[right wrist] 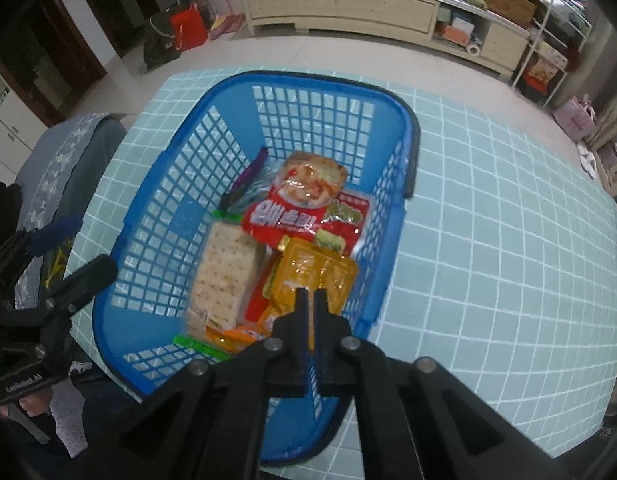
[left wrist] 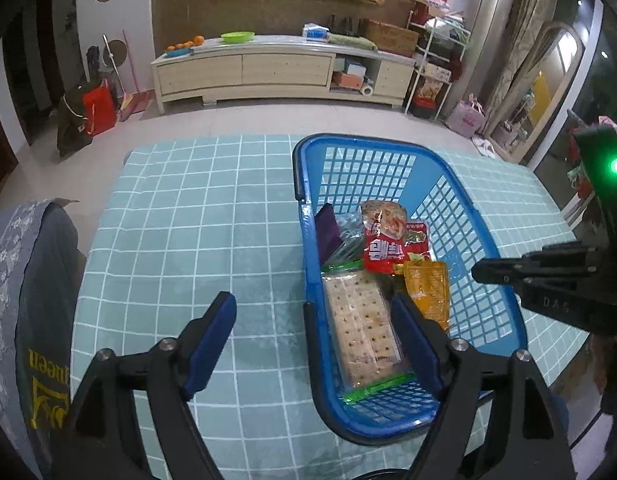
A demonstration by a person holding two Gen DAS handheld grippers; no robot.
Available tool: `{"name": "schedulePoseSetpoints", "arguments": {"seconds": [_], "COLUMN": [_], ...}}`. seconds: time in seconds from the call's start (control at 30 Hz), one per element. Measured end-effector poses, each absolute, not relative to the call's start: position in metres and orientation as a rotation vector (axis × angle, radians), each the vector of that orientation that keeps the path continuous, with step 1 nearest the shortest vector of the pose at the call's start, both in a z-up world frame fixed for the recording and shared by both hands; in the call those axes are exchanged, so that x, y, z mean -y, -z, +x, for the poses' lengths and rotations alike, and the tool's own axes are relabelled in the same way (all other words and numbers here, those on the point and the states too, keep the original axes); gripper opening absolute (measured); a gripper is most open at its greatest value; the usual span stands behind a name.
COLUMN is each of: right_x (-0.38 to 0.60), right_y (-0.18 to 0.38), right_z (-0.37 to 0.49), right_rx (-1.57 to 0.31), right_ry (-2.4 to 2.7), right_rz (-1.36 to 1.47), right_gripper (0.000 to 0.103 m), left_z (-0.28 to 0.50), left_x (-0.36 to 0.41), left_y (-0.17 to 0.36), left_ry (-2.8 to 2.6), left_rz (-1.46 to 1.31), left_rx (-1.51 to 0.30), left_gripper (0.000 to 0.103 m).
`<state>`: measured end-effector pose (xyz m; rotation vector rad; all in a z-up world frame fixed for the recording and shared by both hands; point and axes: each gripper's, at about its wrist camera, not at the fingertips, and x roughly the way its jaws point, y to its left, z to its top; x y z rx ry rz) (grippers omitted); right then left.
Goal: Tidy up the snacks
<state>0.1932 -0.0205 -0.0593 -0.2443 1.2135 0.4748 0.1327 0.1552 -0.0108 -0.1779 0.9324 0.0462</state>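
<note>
A blue mesh basket (left wrist: 308,236) (right wrist: 156,240) stands on the teal checked tablecloth. In it lie a clear cracker pack (left wrist: 360,324) (right wrist: 224,268), a red packet (left wrist: 382,240) (right wrist: 296,216), an orange packet (left wrist: 426,288) (right wrist: 316,272) and a purple packet (left wrist: 328,228) (right wrist: 250,172). My left gripper (left wrist: 312,306) (right wrist: 82,246) is open wide across the basket's near left wall, one finger outside and one inside beside the crackers, its pads touching nothing. My right gripper (right wrist: 311,294) (left wrist: 478,272) points steeply down over the orange packet, its jaws nearly together and holding nothing.
The tablecloth (left wrist: 188,220) (right wrist: 488,220) stretches left and right of the basket. A chair with a grey patterned cover (left wrist: 24,280) (right wrist: 68,160) stands at the table's left edge. Beyond the far edge are the tiled floor and a long low cabinet (left wrist: 268,72).
</note>
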Motion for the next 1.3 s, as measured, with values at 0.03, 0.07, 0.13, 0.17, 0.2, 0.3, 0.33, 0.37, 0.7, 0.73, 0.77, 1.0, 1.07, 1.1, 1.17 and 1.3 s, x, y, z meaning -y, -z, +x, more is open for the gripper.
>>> {"name": "schedulePoseSetpoints", "arguments": {"seconds": [0.03, 0.07, 0.13, 0.17, 0.2, 0.3, 0.33, 0.37, 0.7, 0.73, 0.77, 1.0, 1.07, 1.1, 1.17, 1.3], "right_x": [0.025, 0.032, 0.044, 0.05, 0.054, 0.073, 0.08, 0.085, 0.117, 0.12, 0.122, 0.131, 0.128, 0.126, 0.124, 0.12], "right_y": [0.057, 0.055, 0.048, 0.044, 0.04, 0.023, 0.017, 0.011, -0.039, -0.045, -0.049, -0.069, -0.076, -0.08, -0.083, -0.088], "right_z": [0.189, 0.181, 0.167, 0.158, 0.15, 0.12, 0.109, 0.099, 0.028, 0.02, 0.014, -0.014, -0.022, -0.026, -0.031, -0.037], "right_rx": [-1.202, -1.185, -1.157, -1.139, -1.119, -1.028, -0.996, -0.969, -0.778, -0.751, -0.729, -0.622, -0.587, -0.57, -0.551, -0.53], "right_ry": [-0.473, -0.468, -0.472, -0.474, -0.466, -0.454, -0.454, -0.439, -0.378, -0.364, -0.357, -0.315, -0.323, -0.325, -0.328, -0.356], "right_rz": [-0.224, -0.2, -0.154, -0.131, -0.125, -0.093, -0.073, -0.063, -0.119, -0.127, -0.134, -0.142, -0.148, -0.158, -0.166, -0.165], "right_gripper": [0.01, 0.015, 0.021, 0.031, 0.037, 0.066, 0.071, 0.074, 0.103, 0.103, 0.103, 0.103, 0.103, 0.103, 0.103, 0.103], "left_z": [0.127, 0.124, 0.109, 0.102, 0.093, 0.068, 0.06, 0.052, -0.003, -0.009, -0.01, -0.034, -0.038, -0.04, -0.044, -0.045], "left_x": [-0.154, -0.152, -0.146, -0.143, -0.138, -0.125, -0.121, -0.117, -0.088, -0.085, -0.083, -0.059, -0.056, -0.055, -0.051, -0.052], "left_y": [0.008, 0.007, 0.0, -0.005, -0.01, -0.023, -0.027, -0.03, -0.066, -0.072, -0.074, -0.098, -0.102, -0.105, -0.109, -0.11], "left_ry": [-0.043, -0.041, -0.052, -0.047, -0.037, -0.037, -0.035, -0.027, -0.062, -0.066, -0.068, -0.034, -0.026, -0.024, -0.034, -0.036], "left_rz": [-0.18, -0.182, -0.182, -0.186, -0.195, -0.198, -0.2, -0.209, -0.185, -0.181, -0.175, -0.119, -0.111, -0.106, -0.1, -0.1], "left_rx": [-0.92, -0.913, -0.894, -0.877, -0.856, -0.803, -0.787, -0.772, -0.658, -0.643, -0.637, -0.584, -0.572, -0.564, -0.554, -0.549], "left_gripper": [0.082, 0.082, 0.082, 0.082, 0.082, 0.084, 0.086, 0.087, 0.103, 0.103, 0.103, 0.103, 0.103, 0.103, 0.103, 0.103]}}
